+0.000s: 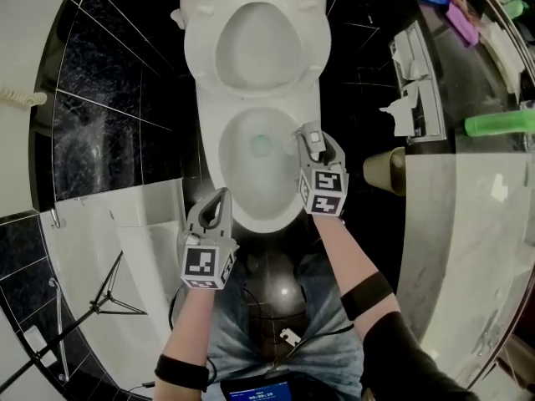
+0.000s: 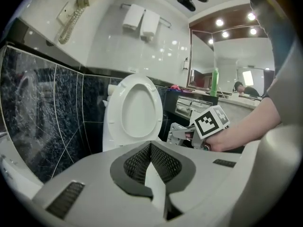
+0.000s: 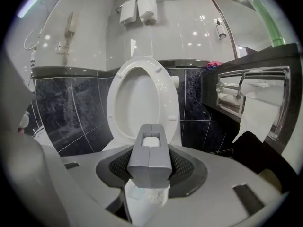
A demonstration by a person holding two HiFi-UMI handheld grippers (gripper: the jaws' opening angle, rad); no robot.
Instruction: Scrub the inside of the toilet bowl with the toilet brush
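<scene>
Bathroom: black veined floor tiles [image 1: 100, 132], glossy white upper wall [image 3: 189, 37], seat [image 3: 142, 98] up. Right gripper [image 1: 311, 137] over toilet bowl [image 1: 211, 161] right rim, jaws clamped on grey handle of toilet brush [image 3: 149, 162]. Brush long axis steep, white bristle end down inside bowl. Left gripper [image 1: 221, 195] near bowl front-left, jaw tips together, empty. Only print: square markers on gripper cubes.

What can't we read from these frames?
Brush head: right gripper view shows a sliver under the grey handle; in the head view the right gripper covers it.
Bristle contact with the toilet bowl: no view shows it.
Teal patch in the bowl: head view, too blurred to identify.
</scene>
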